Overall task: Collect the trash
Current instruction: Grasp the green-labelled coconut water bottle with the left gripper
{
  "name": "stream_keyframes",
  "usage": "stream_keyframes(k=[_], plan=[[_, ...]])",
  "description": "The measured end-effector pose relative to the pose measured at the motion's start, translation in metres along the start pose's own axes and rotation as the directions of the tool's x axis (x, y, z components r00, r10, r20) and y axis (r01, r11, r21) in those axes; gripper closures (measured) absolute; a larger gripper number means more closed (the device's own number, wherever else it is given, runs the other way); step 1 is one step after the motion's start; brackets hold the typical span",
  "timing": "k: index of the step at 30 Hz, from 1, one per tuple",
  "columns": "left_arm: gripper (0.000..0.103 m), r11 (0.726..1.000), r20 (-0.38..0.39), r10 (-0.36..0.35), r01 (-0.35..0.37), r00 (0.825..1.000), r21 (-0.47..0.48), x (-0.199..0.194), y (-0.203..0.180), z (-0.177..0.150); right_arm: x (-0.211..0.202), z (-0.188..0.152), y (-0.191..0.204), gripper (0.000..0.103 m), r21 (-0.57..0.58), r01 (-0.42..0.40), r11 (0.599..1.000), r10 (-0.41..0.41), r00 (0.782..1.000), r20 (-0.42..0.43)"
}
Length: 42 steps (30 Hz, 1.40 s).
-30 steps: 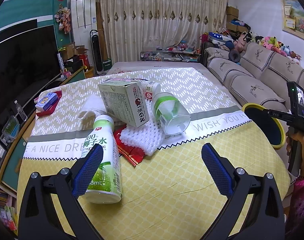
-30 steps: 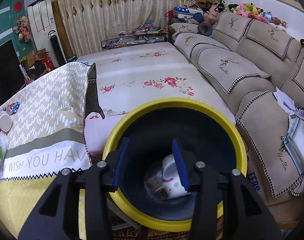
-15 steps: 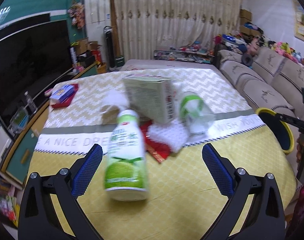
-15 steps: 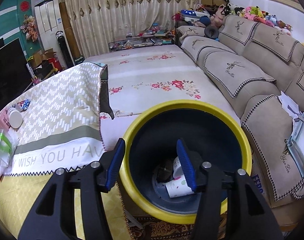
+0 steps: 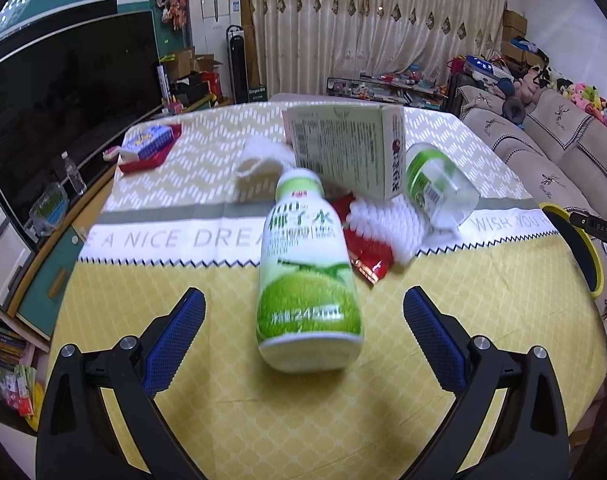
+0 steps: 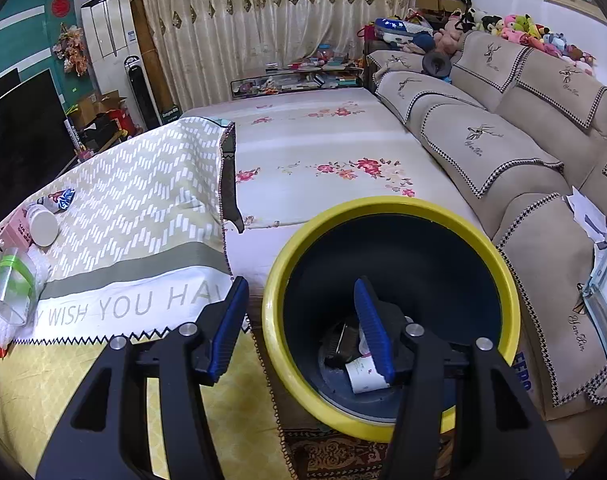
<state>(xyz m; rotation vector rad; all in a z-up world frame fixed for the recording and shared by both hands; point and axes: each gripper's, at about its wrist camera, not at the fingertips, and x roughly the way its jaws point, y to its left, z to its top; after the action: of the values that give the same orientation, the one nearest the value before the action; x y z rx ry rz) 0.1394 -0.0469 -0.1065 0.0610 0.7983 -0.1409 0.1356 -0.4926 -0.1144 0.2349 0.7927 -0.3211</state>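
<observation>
Partway through, I judge. My right gripper (image 6: pixel 301 320) hangs over the yellow-rimmed bin (image 6: pixel 387 208), jaws about half apart and just been opening, nothing between them. A white cup (image 6: pixel 363 376) and some dark scrap already lie at the bin's bottom, so at least a couple of pieces are collected.

My left gripper (image 5: pixel 303 320) is spread wide and empty, lined up on the coconut water bottle (image 5: pixel 307 276) lying on the yellow tablecloth (image 5: pixel 483 280); pads not touching it.

Left on the table: that bottle, the green carton (image 5: pixel 343 152), the clear cup with green band (image 5: pixel 439 188), the red wrapper (image 5: pixel 367 252), white foam net (image 5: pixel 383 224). Most of the pile remains, bottle looks next.
</observation>
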Motion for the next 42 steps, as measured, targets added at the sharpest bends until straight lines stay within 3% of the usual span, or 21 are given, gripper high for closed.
stream_keyframes(k=[10, 15, 18, 19, 30, 42], plan=[[0.016, 0.999, -0.083, 0.011, -0.014, 0.996, -0.03, 0.02, 0.002, -0.008, -0.001, 0.0, 0.003, 0.049, -0.005, -0.009, 1.0, 0.009, 1.0, 0.002], [0.029, 0.998, -0.094, -0.003, -0.003, 0.996, -0.063, 0.025, 0.008, -0.01, -0.001, 0.0, 0.004, 0.049, -0.007, -0.013, 1.0, 0.013, 1.0, 0.001], [0.049, 0.996, -0.082, -0.029, 0.022, 0.996, -0.09, 0.024, 0.012, -0.009, -0.001, 0.0, 0.005, 0.049, -0.009, -0.017, 1.0, 0.017, 1.0, -0.001], [0.05, 0.994, -0.07, -0.037, 0.03, 0.997, -0.1, 0.022, 0.014, -0.008, -0.001, 0.001, 0.005, 0.049, -0.01, -0.018, 1.0, 0.018, 1.0, -0.001], [0.051, 0.995, 0.112, 0.022, -0.011, 0.993, -0.096, -0.024, 0.026, 0.017, -0.001, 0.001, 0.007, 0.049, -0.01, -0.029, 1.0, 0.029, 1.0, 0.003], [0.051, 0.999, 0.194, 0.036, -0.029, 0.98, -0.042, -0.042, 0.029, 0.047, -0.001, 0.001, 0.007, 0.049, -0.013, -0.032, 0.999, 0.032, 0.999, 0.001]])
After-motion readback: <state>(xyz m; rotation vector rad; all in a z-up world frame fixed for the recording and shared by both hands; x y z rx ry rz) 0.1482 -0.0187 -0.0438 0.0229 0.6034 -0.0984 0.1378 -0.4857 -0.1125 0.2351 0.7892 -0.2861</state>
